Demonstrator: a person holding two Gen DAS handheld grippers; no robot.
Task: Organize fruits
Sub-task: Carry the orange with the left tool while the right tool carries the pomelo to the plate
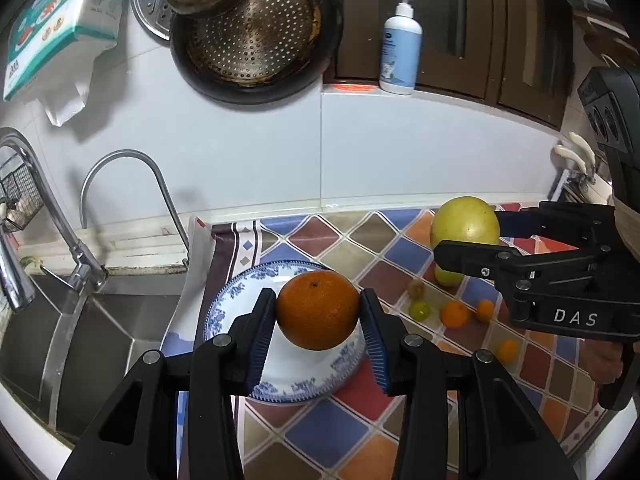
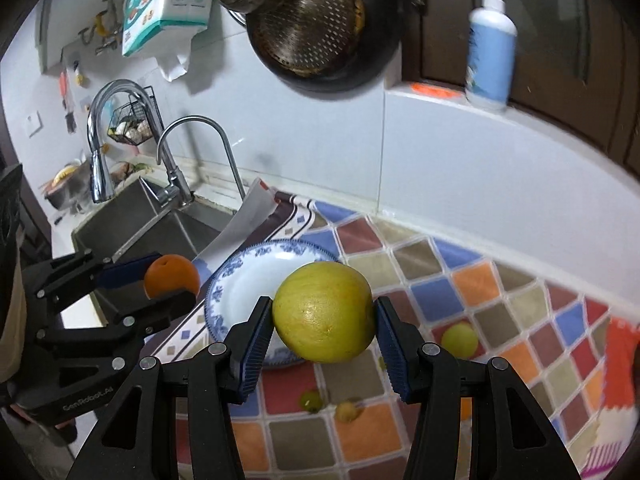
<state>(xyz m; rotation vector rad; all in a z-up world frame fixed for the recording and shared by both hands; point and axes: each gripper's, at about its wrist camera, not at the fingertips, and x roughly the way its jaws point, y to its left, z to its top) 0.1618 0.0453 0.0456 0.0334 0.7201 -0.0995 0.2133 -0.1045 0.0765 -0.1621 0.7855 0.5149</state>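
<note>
My left gripper (image 1: pixel 319 312) is shut on a large orange (image 1: pixel 318 310) and holds it above the blue-and-white plate (image 1: pixel 236 292). My right gripper (image 2: pixel 324 314) is shut on a big yellow-green fruit (image 2: pixel 324 312), held above the checked cloth just right of the plate (image 2: pixel 240 280). In the left wrist view the right gripper (image 1: pixel 464 236) and its yellow-green fruit (image 1: pixel 464 224) are at the right. In the right wrist view the left gripper (image 2: pixel 168 276) with the orange (image 2: pixel 172 274) is at the left. Small fruits lie on the cloth: a small orange (image 1: pixel 454 314), a green one (image 1: pixel 419 311).
A sink (image 1: pixel 100 332) with two taps (image 1: pixel 120 184) lies left of the checked cloth (image 1: pixel 400 264). A dark pan (image 1: pixel 256 36) and a tissue pack (image 1: pixel 60 20) hang on the wall. A lotion bottle (image 1: pixel 401 48) stands on the ledge. More small fruits (image 2: pixel 460 340) lie on the cloth.
</note>
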